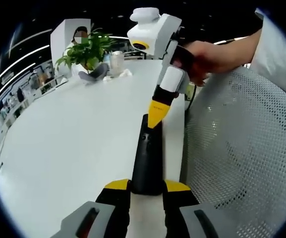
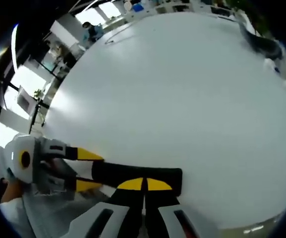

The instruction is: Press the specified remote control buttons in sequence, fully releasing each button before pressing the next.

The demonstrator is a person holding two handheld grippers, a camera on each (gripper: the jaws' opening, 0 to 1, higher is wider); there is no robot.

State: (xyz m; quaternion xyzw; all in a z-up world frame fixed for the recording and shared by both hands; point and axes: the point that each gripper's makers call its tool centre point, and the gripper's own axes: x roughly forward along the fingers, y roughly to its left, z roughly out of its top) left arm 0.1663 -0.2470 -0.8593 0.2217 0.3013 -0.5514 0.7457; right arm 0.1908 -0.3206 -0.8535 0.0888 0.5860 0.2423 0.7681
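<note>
Remote control: black, long, lay lengthwise at lower centre of the left gripper view, near the tabletop's right edge; in the right gripper view it ran across the lower centre.
Left hand-held gripper: yellow-tipped jaws clamped on the remote's near end, one on each side.
Right hand-held gripper: came in from upper right of the left gripper view, held by a person's hand; yellow tips together, pressed onto the remote's far top face. In the right gripper view its tips met over the remote.
Containers: potted plant at upper left of the left gripper view, green leaves in a white pot; a pale cylindrical cup just beside it, contents not readable.
Tabletop: white, wide bare stretch left of the remote; right edge close alongside the remote.
Chair: white mesh, beyond that edge, filling the right side.
</note>
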